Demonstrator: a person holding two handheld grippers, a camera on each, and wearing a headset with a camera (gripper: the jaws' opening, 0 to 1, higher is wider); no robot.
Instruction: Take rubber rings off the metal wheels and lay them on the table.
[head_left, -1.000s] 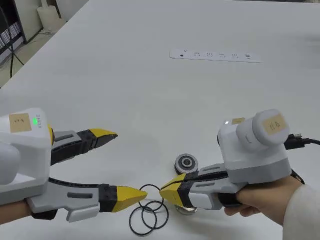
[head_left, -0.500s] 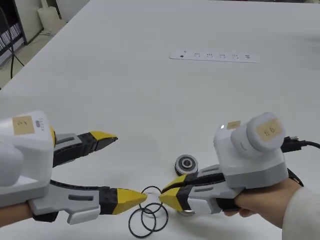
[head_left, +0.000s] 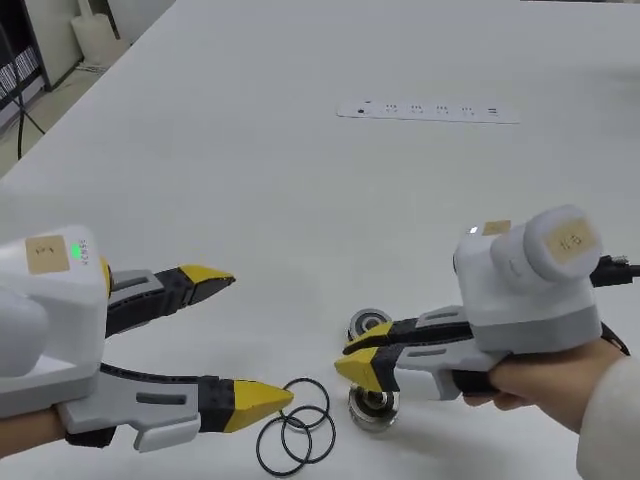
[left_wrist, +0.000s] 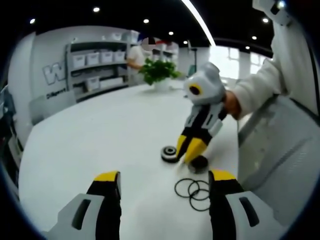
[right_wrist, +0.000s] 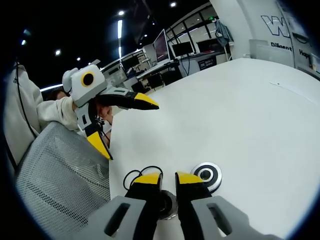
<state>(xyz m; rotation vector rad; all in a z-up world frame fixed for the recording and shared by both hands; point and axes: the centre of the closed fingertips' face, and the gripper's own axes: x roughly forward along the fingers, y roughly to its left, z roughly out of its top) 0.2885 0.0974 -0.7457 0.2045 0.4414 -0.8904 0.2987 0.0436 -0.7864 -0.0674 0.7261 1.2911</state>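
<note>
The right gripper (head_left: 352, 358) holds its yellow-tipped jaws narrow, with a slim gap between them and nothing seen in it. The left gripper (head_left: 243, 335) has its jaws spread wide and holds nothing.

The rubber rings (head_left: 300, 420) are thin black hoops. They lie flat on the white table (head_left: 300, 180) and overlap one another. They rest just beside the left gripper's nearer fingertip (head_left: 262, 396), a little apart from the right gripper's tips.

The near metal wheel (head_left: 372, 408) sits directly under the right gripper's tips; whether they touch it I cannot tell. The far metal wheel (head_left: 367, 322), silver with a dark hub, lies just behind them.

There are three rings, two wheels and two grippers. A power strip (head_left: 428, 111) lies well beyond.
</note>
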